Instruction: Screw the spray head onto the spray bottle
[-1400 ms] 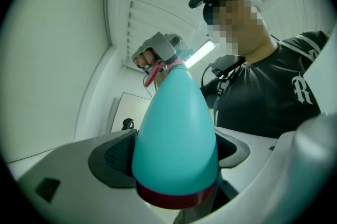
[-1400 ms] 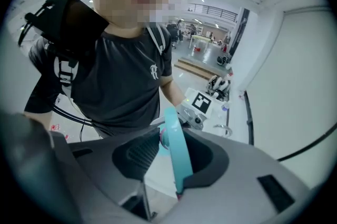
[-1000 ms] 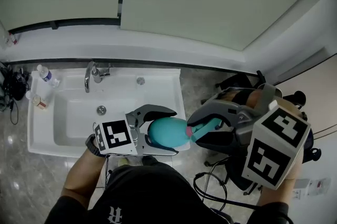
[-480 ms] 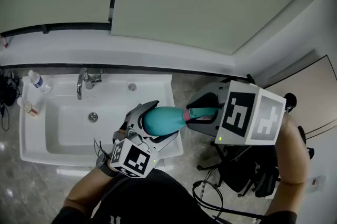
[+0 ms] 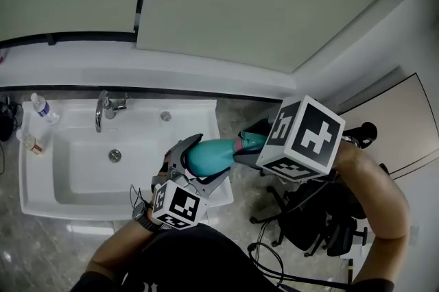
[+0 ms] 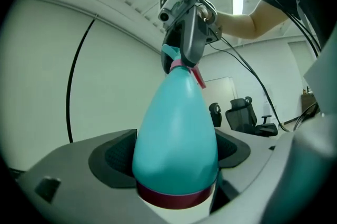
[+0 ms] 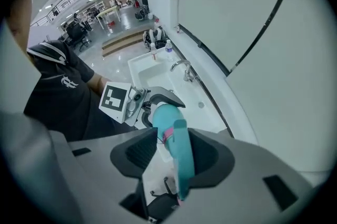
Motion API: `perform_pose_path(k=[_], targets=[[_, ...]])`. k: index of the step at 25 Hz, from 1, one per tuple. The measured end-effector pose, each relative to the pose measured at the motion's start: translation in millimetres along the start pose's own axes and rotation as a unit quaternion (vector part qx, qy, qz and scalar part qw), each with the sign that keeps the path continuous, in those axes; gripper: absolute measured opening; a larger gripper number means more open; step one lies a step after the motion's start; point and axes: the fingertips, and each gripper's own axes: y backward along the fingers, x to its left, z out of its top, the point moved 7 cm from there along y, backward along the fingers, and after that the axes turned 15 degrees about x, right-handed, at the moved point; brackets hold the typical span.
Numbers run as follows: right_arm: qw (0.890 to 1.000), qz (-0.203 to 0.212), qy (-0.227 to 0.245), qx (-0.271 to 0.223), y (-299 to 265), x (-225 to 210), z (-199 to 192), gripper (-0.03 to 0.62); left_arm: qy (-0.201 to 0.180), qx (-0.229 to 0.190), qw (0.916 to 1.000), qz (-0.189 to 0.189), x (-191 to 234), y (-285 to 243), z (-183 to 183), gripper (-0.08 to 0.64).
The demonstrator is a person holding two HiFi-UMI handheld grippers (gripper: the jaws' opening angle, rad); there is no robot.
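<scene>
Step in hand: I judge that I am in the screwing step itself. The teal plastic spray head with its pink collar (image 5: 251, 142) sits on the neck of the teal pear-shaped plastic spray bottle (image 5: 208, 155), and I hold one in each hand.
Left tool: The left tool (image 5: 204, 162) is clamped on the wide lower body of the spray bottle, a ribbed dark pad on each side, just above the bottle's dark red base band.
Right tool: The right tool (image 5: 248, 144) is closed on the spray head, which lies lengthwise between its pads. I cannot tell how far down the thread the collar sits.
Where the bottle is: It is held in the air, resting on nothing, above the near right corner of the white rectangular sink (image 5: 41, 177) and near my body. The chrome tap (image 5: 103, 110) stands well apart, far and left.
Axis and pointing: The long axis runs left to right in the head view and about level. The base is at the left in the left tool; the neck points right and slightly far, straight into the right tool.
Next move: I judge that I should hold the left tool steady and roll the right tool about that axis. I would regrip when my wrist runs out and stop once the collar feels snug.
</scene>
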Motion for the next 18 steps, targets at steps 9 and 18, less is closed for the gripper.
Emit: perform_pose_path(k=[9,18], targets=[[0.998,0.015,0.004,-0.056,32,5,-2,0.192,0.036,-0.047,0.9964,-0.06,4,6,2,0.417],[0.994,0.022,-0.007,-0.107,64,8,-16,0.192,0.095,-0.083,0.9876,-0.093,22,13,5,0.417]])
